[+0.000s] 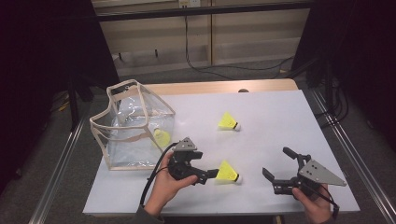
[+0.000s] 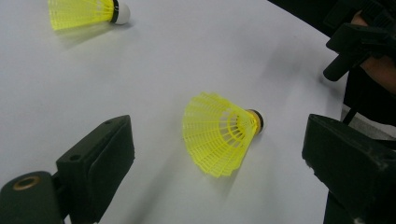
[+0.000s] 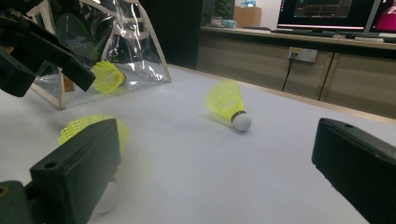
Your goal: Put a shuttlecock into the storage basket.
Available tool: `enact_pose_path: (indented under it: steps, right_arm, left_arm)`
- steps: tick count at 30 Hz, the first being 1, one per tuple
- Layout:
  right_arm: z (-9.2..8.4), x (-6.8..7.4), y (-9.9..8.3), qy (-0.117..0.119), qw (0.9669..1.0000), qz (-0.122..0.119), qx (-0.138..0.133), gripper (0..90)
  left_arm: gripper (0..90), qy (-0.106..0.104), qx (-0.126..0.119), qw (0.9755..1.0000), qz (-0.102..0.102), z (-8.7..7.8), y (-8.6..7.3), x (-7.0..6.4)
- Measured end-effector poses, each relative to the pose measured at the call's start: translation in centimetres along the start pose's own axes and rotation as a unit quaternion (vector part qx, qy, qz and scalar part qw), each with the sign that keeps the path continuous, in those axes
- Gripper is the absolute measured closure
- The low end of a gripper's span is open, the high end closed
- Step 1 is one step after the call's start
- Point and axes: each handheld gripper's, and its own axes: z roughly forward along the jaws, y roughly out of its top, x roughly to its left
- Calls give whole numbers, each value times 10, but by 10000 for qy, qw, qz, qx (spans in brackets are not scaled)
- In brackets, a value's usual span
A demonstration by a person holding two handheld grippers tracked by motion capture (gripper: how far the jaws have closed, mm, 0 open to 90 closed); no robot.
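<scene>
High view: left gripper, jaws spread wide, closes in on the near shuttlecock at the table's six o'clock; next, pinch its skirt and carry it toward the clear bag at nine o'clock; right gripper idles open.

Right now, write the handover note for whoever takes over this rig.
Left tool: open, jaws either side of the near shuttlecock, which lies on its side on the white table; no grip yet.
Right tool: open, holding nothing, low over the table's near right part.
Far shuttlecock: lying loose mid-table.
Clear bag: standing at the table's left, with one shuttlecock seen through its wall, apparently inside.
Done: apparently one shuttlecock bagged.
Left, by the look of it: close on the near shuttlecock, bag it, then the far one.
</scene>
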Motion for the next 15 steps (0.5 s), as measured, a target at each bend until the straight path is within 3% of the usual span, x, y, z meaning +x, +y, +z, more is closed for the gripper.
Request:
enact_pose_path:
  steps: [15]
  right_arm:
    - [-1,0,0,-6,10000,1,-11,11]
  left_arm:
    - [92,-145,81,9999,32,13,-3,-4]
